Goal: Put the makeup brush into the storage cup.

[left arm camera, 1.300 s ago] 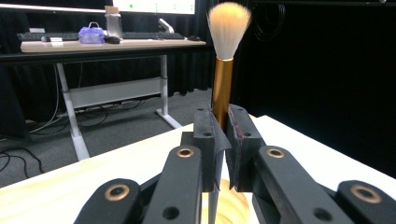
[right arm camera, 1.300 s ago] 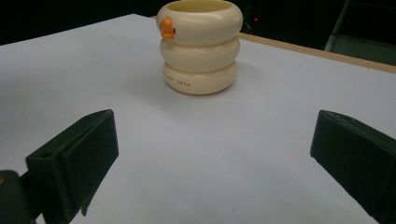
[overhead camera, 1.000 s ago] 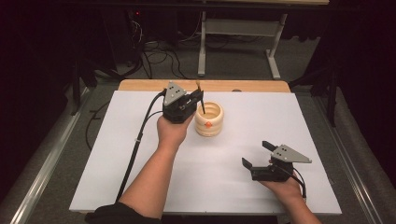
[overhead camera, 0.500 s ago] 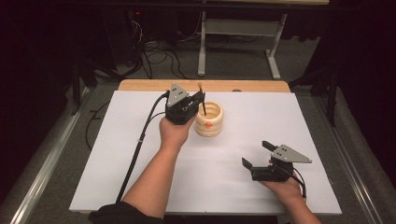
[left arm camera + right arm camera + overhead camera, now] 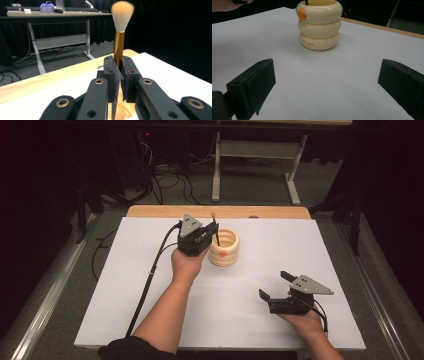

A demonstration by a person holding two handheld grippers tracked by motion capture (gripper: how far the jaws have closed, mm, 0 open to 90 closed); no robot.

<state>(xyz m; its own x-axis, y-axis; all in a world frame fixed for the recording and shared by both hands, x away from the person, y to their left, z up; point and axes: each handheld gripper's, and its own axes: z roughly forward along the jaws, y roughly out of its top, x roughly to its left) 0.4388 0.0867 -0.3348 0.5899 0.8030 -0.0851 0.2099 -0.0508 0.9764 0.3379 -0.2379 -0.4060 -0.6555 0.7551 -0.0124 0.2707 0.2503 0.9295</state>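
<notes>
brush's lower handle is hidden behind the left gripper's (image 5: 119, 75) jaws in the left gripper view; its tip runs down out of sight toward the cup mouth below the jaws. in the right gripper view the cup rim is cut off at the top edge, with just a dark stub of handle rising from it. small lettering low on the cup is too small to read.

brush (image 5: 120, 30): pale tan bristle tuft, fluffy, on a copper-gold ferrule, dark thin handle below. it stands upright, clamped between the left jaws, bristles above them.

cup (image 5: 224, 247): cream, three stacked rounded rings, a small orange knob on the top ring. it sits on the white surface (image 5: 125, 285) just beside and under the left jaws, well ahead of the right jaws.

right gripper (image 5: 275, 285): jaws spread wide, nothing between them, low over the surface, pointed toward the cup.
</notes>
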